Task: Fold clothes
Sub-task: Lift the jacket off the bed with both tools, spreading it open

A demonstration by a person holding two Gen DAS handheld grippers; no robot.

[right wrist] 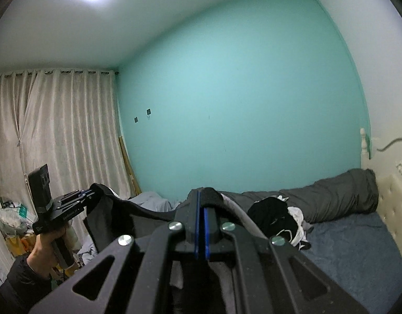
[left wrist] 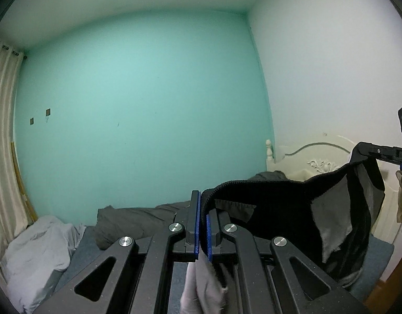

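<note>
two grippers are seen clamped on one black garment (left wrist: 339, 209), held up in the air above the bed (right wrist: 358, 246). the left gripper (left wrist: 202, 225) is closed on the waistband's left end, the right gripper (right wrist: 201, 225) on its right end. only the right wrist view shows the far pile of black and white clothes (right wrist: 279, 219); only the left wrist view shows a pale crumpled sheet (left wrist: 36, 246) at near left.

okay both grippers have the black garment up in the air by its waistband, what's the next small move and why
Probably lower it onto the blue bedsheet. The left gripper and right gripper each pinch the black garment with jaws shut; it sags between them, and folding needs it flat.
</note>
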